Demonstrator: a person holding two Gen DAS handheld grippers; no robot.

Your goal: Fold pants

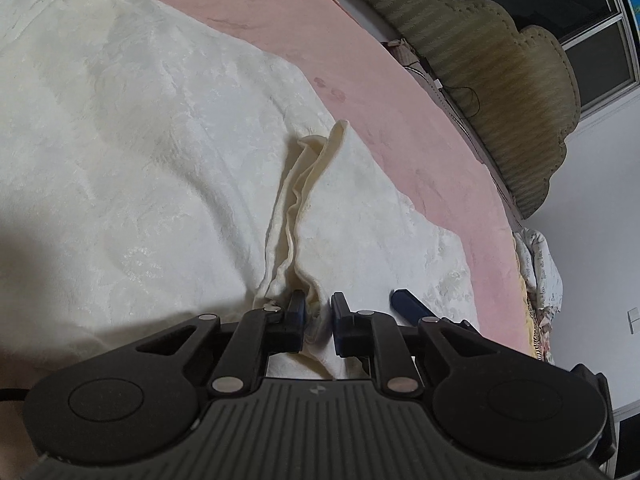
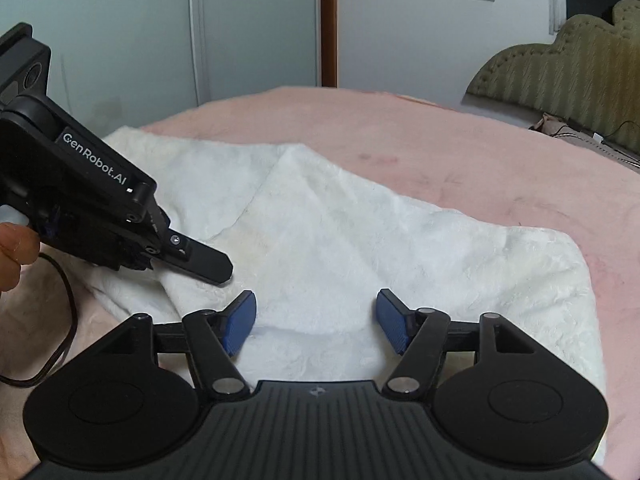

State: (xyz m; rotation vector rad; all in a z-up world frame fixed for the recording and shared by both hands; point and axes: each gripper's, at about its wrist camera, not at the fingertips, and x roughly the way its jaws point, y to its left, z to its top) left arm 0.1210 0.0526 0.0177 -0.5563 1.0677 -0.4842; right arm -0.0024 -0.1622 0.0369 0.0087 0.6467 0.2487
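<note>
The left claw (image 1: 317, 312) is clenched on a bunched edge of the white, fuzzy, textured pants (image 1: 160, 140), which run away from it across the pink bed (image 1: 400, 112). The right claw (image 2: 316, 320) hangs released just above the same cloth, beside the left. Judging by this, the fold goes forward along the pants' length.

Left wrist view: low and very near the white pants (image 1: 168, 168), tilted, facing along the pink bed (image 1: 360, 80) toward the green headboard (image 1: 500, 92) at far right. Right wrist view: higher, level, facing across the bed toward the far wall, left tool (image 2: 208, 264) at near left. Shared: pants, bed, headboard.
</note>
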